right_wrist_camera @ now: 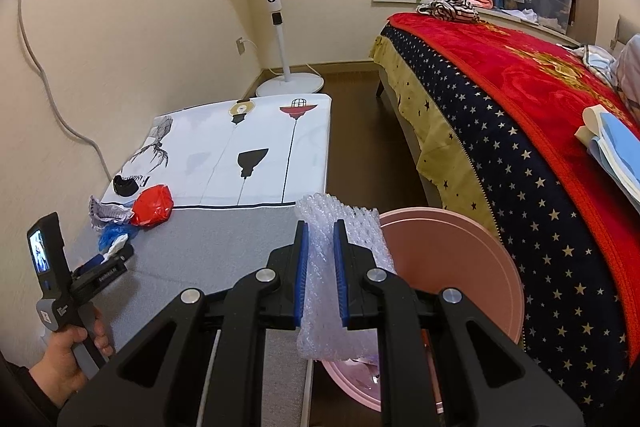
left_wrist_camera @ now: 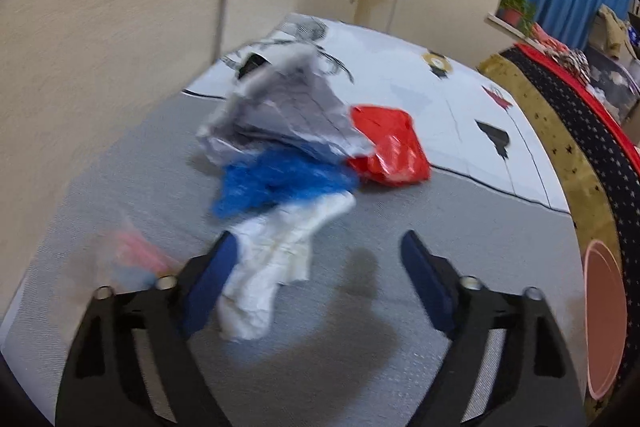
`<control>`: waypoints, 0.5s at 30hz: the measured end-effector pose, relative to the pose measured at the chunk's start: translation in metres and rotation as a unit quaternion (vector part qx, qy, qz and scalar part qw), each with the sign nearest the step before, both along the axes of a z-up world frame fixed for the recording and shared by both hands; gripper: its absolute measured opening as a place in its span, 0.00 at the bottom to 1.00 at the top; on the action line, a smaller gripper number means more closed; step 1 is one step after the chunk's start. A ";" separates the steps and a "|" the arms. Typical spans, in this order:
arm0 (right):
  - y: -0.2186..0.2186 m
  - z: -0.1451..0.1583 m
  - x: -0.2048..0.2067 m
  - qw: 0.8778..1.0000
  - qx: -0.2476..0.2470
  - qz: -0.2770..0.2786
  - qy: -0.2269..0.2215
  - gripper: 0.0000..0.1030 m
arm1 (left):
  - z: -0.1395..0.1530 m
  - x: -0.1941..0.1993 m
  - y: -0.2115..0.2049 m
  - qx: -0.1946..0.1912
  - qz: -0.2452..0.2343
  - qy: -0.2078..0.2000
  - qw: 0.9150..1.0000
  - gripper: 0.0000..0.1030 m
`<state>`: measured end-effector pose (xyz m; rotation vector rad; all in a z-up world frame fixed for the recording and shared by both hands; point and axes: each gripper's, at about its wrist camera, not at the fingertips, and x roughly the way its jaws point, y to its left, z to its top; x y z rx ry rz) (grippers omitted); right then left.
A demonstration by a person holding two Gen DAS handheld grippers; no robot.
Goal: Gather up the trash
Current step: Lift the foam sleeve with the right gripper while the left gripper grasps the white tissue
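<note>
In the left wrist view my left gripper (left_wrist_camera: 320, 239) stands open low over the grey table (left_wrist_camera: 400, 367). A crumpled white tissue (left_wrist_camera: 268, 267) lies between its fingers, against the left pad; the right pad is apart from it. Beyond the tissue lie a blue plastic bag (left_wrist_camera: 280, 183), crumpled grey paper (left_wrist_camera: 280, 111) and a red plastic bag (left_wrist_camera: 390, 151). In the right wrist view my right gripper (right_wrist_camera: 320, 227) is shut on a piece of bubble wrap (right_wrist_camera: 360, 227), held above the pink bin (right_wrist_camera: 452, 267). My left gripper (right_wrist_camera: 116, 257) shows there at the trash pile, held by a hand (right_wrist_camera: 64, 359).
A blurred pink-and-clear wrapper (left_wrist_camera: 136, 251) lies left of the left finger. A white printed cloth (right_wrist_camera: 240, 147) covers the table's far half, with a black object (right_wrist_camera: 124, 185) on it. A bed (right_wrist_camera: 520, 147) stands close on the right, a standing fan (right_wrist_camera: 276, 27) in the corner.
</note>
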<state>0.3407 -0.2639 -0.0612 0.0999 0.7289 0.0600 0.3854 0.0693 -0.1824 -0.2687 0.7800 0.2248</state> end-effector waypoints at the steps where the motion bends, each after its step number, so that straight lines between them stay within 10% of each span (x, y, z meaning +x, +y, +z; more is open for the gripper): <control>1: 0.000 0.000 0.000 1.000 0.000 0.001 0.000 0.13 | 0.002 -0.002 0.004 0.004 0.009 -0.005 1.000 0.68; 9: 0.001 0.000 -0.001 1.000 0.001 0.005 -0.001 0.13 | -0.002 0.000 0.014 -0.012 0.010 0.001 1.000 0.21; 15: 0.000 0.000 -0.001 1.000 0.000 0.007 -0.002 0.13 | 0.010 -0.004 0.010 0.003 -0.009 -0.023 1.000 0.06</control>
